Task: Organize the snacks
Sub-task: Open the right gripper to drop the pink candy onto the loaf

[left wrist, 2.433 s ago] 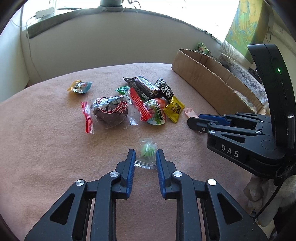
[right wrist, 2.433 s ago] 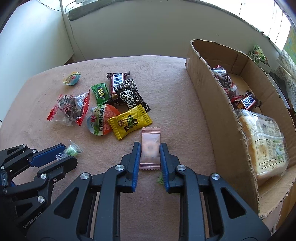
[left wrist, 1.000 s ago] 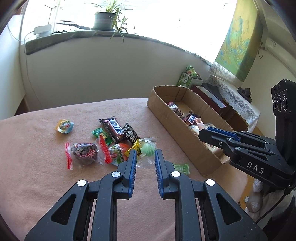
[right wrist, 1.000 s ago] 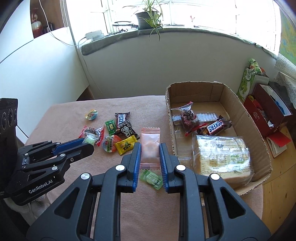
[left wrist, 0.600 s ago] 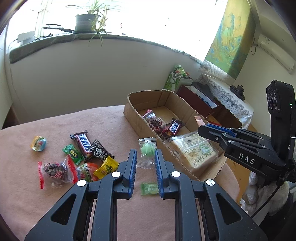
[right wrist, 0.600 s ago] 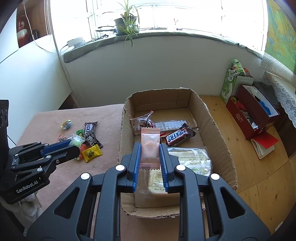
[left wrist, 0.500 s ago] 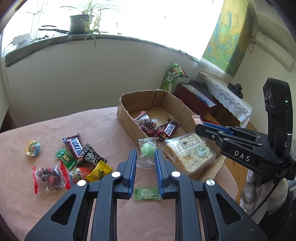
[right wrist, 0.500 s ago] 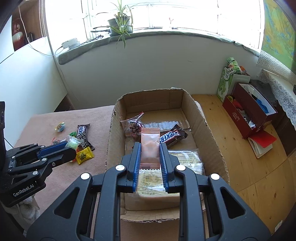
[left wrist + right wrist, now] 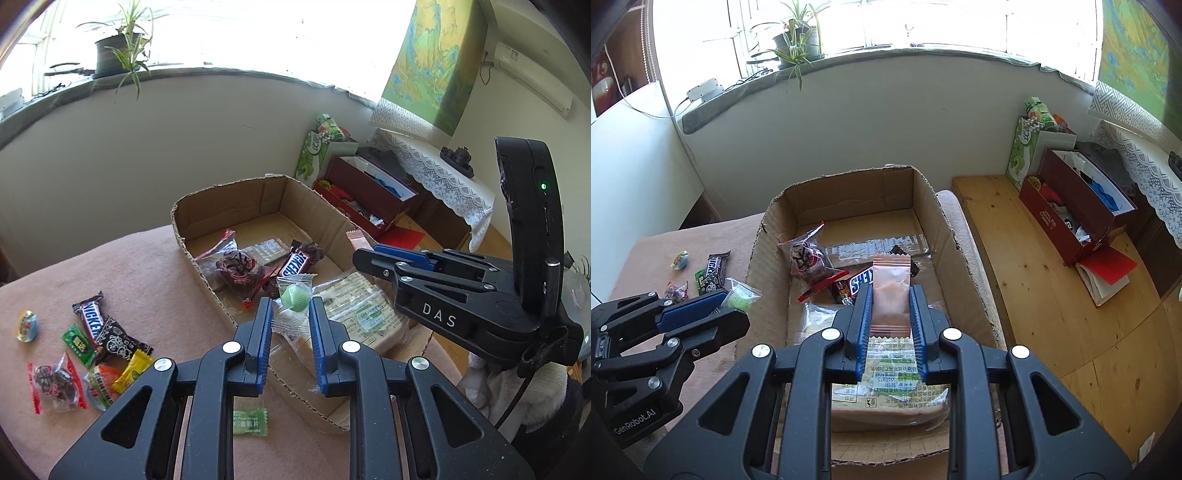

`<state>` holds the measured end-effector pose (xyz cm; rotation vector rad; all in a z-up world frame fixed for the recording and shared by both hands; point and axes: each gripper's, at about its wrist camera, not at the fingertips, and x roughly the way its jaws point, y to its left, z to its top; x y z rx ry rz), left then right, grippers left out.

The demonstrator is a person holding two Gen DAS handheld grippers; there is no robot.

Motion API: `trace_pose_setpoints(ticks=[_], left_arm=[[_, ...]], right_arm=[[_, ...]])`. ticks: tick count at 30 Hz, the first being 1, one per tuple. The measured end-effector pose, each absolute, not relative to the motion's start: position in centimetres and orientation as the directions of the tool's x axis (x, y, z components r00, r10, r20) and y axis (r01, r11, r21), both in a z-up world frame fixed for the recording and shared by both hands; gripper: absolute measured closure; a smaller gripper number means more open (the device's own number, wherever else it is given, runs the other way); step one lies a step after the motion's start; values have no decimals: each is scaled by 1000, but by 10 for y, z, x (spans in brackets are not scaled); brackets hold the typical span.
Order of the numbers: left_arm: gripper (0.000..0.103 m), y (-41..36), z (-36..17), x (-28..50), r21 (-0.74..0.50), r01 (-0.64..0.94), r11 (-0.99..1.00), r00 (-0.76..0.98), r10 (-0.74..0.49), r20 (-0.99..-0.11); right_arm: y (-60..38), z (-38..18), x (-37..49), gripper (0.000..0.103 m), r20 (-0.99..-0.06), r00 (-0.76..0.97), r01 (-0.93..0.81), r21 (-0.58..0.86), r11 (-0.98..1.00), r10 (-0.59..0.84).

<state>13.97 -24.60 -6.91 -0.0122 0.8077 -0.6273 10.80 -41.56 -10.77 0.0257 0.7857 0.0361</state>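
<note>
Both grippers have swung over from the blanket to the cardboard box; left gripper pinches the green candy, right gripper clamps the pink packet; both now hang above the box, so dropping looks next.

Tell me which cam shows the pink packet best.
Right wrist: the pink packet sits centred, face-on, clamped by the right gripper above the cardboard box. Left wrist shows only its tip poking past that gripper.

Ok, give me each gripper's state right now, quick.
Left gripper: closed on the green candy in a clear wrapper.
Right gripper: closed on the pink sachet, held above the cardboard box.
</note>
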Motion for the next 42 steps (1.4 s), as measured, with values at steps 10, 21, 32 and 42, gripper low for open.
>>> trace_pose_setpoints(ticks=[10, 21, 32, 42], left_arm=[[84, -255, -68, 137, -226, 533, 815, 520, -526, -673], [72, -252, -66, 136, -225, 524, 821, 528, -521, -671], [68, -225, -62, 129, -244, 494, 835, 545, -516, -661], [58, -153, -62, 120, -243, 392, 887, 610, -448, -653]], right_arm=[[-422, -113, 110, 82, -714, 698, -10, 50, 999, 43], [-425, -109, 106, 49, -702, 712, 18, 51, 999, 23], [-409, -100, 93, 33, -687, 727, 8, 37, 999, 19], [-380, -89, 68, 25, -657, 749, -56, 63, 996, 83]])
